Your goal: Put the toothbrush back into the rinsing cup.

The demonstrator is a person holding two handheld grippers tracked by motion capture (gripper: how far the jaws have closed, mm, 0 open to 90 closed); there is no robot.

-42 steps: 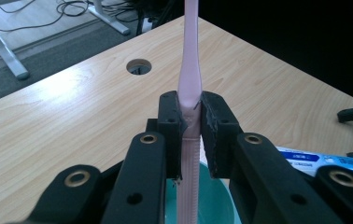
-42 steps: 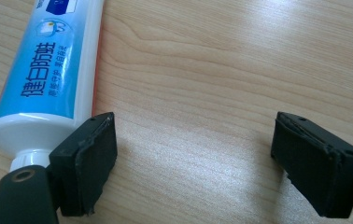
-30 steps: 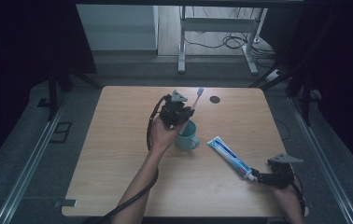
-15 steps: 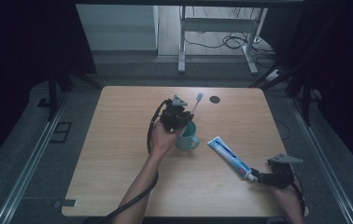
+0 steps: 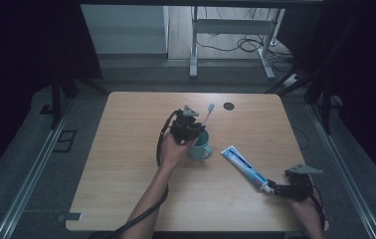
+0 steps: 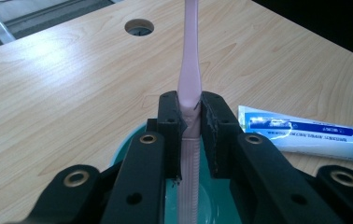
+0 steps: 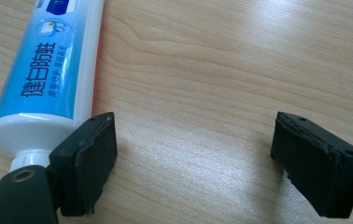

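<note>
- Seen from above, the left hand-held gripper (image 5: 192, 130) hung over a teal cup (image 5: 200, 147) near the middle of the wooden counter (image 5: 126, 189), a person's forearm reaching in from the bottom edge.
- Its jaws were closed narrowly on the handle of a pink toothbrush (image 6: 189, 79), which pointed up and away, with its bristled head toward the far side of the counter.
- Compared with a second earlier, the left hand-held gripper had sunk a little, and the brush head showed lower against the counter.
- In the left gripper view, the lower, ribbed part of the handle already reached down inside the mouth of the teal cup (image 6: 212, 196).
- This suggested the brush was being lowered into the cup and was close to standing in it; the grip had not yet been let go.
- The right hand-held gripper (image 5: 277, 189) rested low near the right front corner of the counter, unchanged from a second earlier.
- Its jaws stood wide apart and held nothing; bare wood lay between them in the right gripper view.
- A blue and white toothpaste tube (image 7: 48, 74) lay flat on the counter, its capped end just beside the gripper's left jaw, though contact could not be judged.
- From above, the toothpaste tube (image 5: 243, 167) lay diagonally to the right of the cup, apart from it.
- The tube probably came next, once the brush was released.
</note>
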